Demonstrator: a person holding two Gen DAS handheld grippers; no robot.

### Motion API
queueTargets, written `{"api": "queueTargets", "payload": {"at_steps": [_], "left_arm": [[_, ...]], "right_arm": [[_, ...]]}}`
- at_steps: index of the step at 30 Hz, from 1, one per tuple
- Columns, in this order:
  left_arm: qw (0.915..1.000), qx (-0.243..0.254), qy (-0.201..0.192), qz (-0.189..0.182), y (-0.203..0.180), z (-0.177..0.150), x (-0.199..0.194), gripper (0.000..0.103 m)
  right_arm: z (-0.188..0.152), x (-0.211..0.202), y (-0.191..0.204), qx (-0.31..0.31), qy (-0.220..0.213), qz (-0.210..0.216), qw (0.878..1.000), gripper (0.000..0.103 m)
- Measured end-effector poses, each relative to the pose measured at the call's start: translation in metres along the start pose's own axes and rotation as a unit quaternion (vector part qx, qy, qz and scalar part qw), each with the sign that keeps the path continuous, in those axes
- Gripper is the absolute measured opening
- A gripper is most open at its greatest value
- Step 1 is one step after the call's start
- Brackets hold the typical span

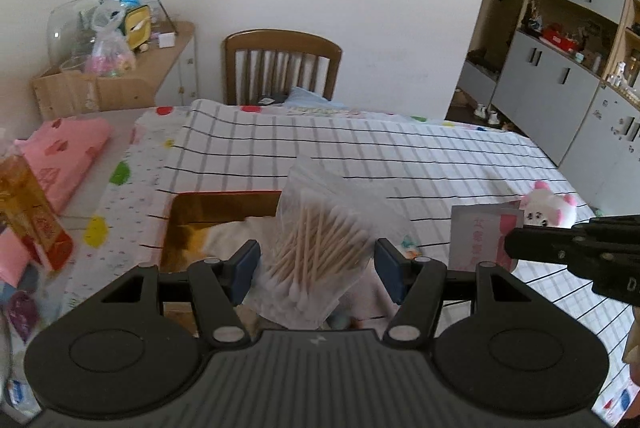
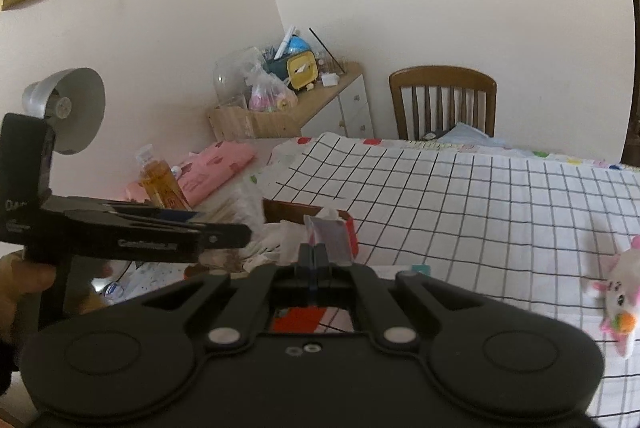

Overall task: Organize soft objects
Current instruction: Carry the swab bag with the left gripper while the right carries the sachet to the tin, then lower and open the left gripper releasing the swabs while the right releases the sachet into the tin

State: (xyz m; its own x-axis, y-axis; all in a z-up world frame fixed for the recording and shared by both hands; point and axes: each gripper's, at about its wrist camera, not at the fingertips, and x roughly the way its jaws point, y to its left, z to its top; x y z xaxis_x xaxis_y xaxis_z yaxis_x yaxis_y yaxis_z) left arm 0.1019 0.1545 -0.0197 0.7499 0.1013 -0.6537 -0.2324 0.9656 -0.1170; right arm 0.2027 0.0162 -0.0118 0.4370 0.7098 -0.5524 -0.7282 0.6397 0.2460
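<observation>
Left hand-held gripper (image 1: 316,264) spread wide around cotton swab bag (image 1: 320,248) over red box (image 1: 216,211), right hand-held gripper (image 2: 315,252) clenched on tissue packet (image 2: 330,234).

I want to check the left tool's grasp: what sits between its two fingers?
In the left wrist view, a clear bag of cotton swabs stands between the open fingers of the left hand-held gripper, over the red box; neither pad visibly touches it.
</observation>
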Motion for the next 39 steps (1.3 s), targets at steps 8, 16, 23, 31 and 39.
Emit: {"api": "queueTargets", "payload": {"at_steps": [8,16,23,31,39], "left_arm": [[0.9998,0.000,0.016,0.011,0.050,-0.002,0.013,0.062],[0.9993,0.009,0.036,0.013,0.079,-0.003,0.037,0.062],[0.9982,0.028,0.052,-0.002,0.082,-0.003,0.059,0.062],[0.9963,0.050,0.071,-0.005,0.080,-0.006,0.088,0.062],[0.9943,0.061,0.087,-0.005,0.081,-0.008,0.107,0.062]], "right_arm": [[-0.001,0.037,0.015,0.020,0.028,-0.007,0.999,0.000],[-0.003,0.079,0.029,0.033,0.061,-0.006,0.998,0.000],[-0.005,0.113,0.030,0.048,0.091,-0.010,0.995,0.000],[-0.009,0.140,0.034,0.050,0.122,-0.007,0.991,0.000],[-0.010,0.161,0.032,0.042,0.144,-0.018,0.988,0.000]]}}
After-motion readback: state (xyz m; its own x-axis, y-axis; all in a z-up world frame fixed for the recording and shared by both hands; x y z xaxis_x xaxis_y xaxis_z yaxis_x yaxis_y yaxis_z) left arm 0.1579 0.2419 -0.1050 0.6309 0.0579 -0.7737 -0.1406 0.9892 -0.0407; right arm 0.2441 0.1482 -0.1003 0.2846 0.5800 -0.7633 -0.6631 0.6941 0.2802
